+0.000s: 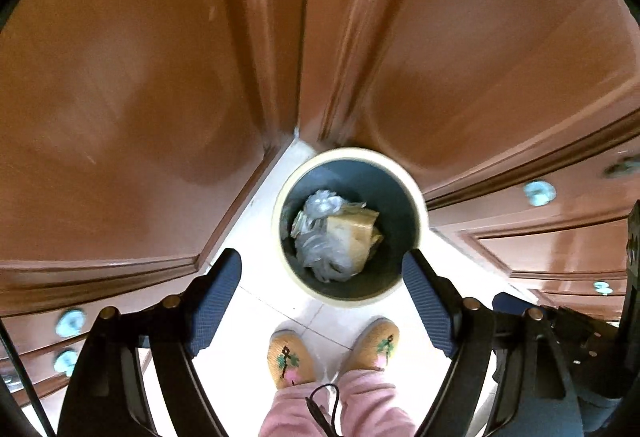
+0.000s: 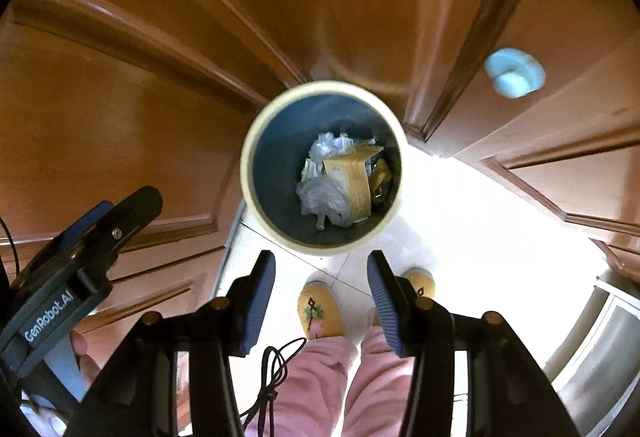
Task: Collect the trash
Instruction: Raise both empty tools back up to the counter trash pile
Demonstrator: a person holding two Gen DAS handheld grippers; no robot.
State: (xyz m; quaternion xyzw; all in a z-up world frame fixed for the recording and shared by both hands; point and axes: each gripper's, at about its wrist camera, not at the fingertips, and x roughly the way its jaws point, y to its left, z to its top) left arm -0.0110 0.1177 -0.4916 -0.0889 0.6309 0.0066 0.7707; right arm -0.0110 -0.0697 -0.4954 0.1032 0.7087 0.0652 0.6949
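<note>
The left tongs (image 1: 322, 301) stood wide apart with nothing between the blue ribbed pads (image 1: 214, 307); the right tongs (image 2: 320, 303) stood partly apart, likewise empty. Both pointed steeply down above the round dark-blue waste bin with a cream rim (image 1: 280, 197), which stood on the white tiled floor (image 1: 256, 317) in the corner between the brown wooden cabinet doors (image 1: 120, 77), just ahead of the person's yellow embroidered slippers (image 1: 290, 357)

Handling, as judged: the crumpled clear plastic film (image 1: 320, 249) was probably light, soft and slippery, best pinched at a bunched fold. The tan cardboard piece (image 1: 352, 233) was probably light and moderately stiff, best taken by a free edge

Count: one bin, two tongs, two slippers, at least one film wad and one cardboard piece; smaller items could not be told apart
</note>
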